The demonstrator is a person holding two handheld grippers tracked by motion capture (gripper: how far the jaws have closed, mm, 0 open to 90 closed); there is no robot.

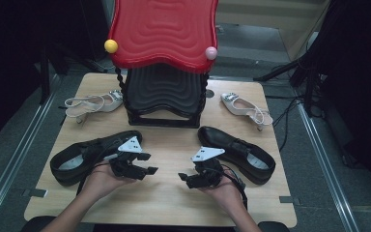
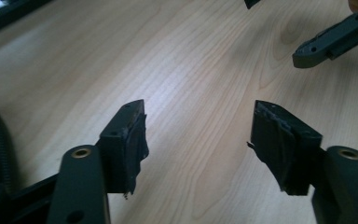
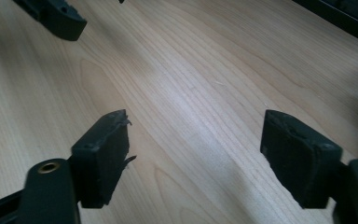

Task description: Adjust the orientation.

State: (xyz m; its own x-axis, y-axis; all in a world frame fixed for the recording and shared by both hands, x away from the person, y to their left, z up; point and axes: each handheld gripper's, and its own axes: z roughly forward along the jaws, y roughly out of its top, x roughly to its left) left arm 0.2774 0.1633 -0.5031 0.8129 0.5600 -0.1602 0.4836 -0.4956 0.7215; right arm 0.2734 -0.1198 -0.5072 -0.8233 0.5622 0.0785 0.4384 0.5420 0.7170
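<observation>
Black leather shoes lie one at each side of the light wooden bench (image 1: 174, 203): the left black shoe (image 1: 84, 155) rests on its side just beside the left gripper (image 1: 146, 163), its opening turned toward the person, and the right black shoe (image 1: 239, 152) lies just behind the right gripper (image 1: 183, 177), its toe pointing toward the middle of the bench. Neither shoe is held. Each gripper sits in one of the person's hands, low over the bare wood at the near middle of the bench, and the two point at each other with a gap of bench between their tips.

In the left gripper view the left gripper's (image 2: 198, 140) jaws stand wide apart with only wood grain between them, and the tip of the right gripper (image 2: 331, 39) shows at the upper right. In the right gripper view the right gripper's (image 3: 196, 156) jaws are likewise spread with nothing between them, and the tip of the left gripper (image 3: 58, 16) shows at the upper left.

Farther back, a black ribbed rack with a red wavy plastic top (image 1: 164, 34) stands at the middle rear of the bench. A pale slingback heeled sandal (image 1: 92, 104) lies to its left, and a second pale sandal (image 1: 246, 108) lies to its right, well apart from the grippers.
</observation>
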